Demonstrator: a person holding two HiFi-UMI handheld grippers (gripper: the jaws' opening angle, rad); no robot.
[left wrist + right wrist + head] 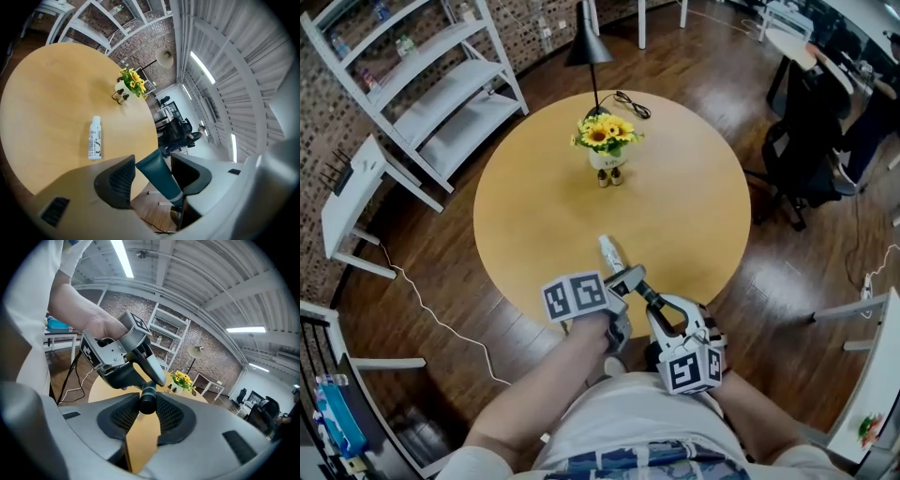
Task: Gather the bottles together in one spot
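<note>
A dark teal plastic tube with a black, silver-banded cap is held at the near edge of a round wooden table, its cap clenched in the right gripper. The left gripper grasps nothing, its jaws spread wide on either side of the tube's body. A white spray bottle lies flat nearby. Mid-table, a white pot holds yellow sunflowers, with two small brown bottles at its foot.

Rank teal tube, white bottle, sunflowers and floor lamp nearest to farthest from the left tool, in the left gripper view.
1. Teal tube, between its jaws.
2. White bottle, lying on table.
3. Sunflowers, farther across table.
4. Floor lamp, beyond the table.
</note>
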